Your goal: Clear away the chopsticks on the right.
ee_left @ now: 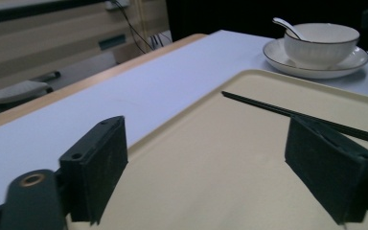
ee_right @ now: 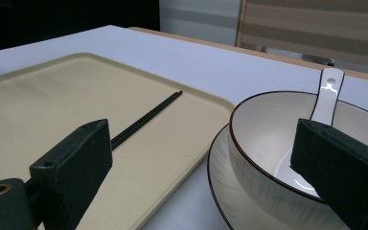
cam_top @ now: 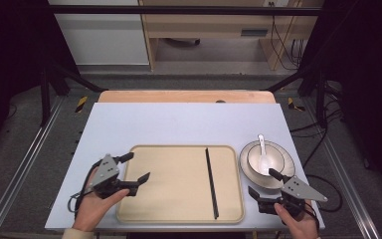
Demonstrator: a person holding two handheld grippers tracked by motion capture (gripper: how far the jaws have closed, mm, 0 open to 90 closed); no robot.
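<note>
High view: chopsticks (cam_top: pixel 211 182) between 2 tools

A beige tray (cam_top: pixel 179 209) lies on a pale surface (cam_top: pixel 179 124), with black chopsticks (cam_top: pixel 211 181) resting lengthwise along the tray's right portion. Just beside the tray's right edge, a white bowl (cam_top: pixel 265 159) sits on a matching plate (cam_top: pixel 288 164), a white spoon (cam_top: pixel 262 149) lying inside the bowl with its handle leaning on the far rim. Beyond the surface, wooden furniture (cam_top: pixel 204 25) stands against the far wall, cables (cam_top: pixel 283 45) hanging at its right end.
</note>
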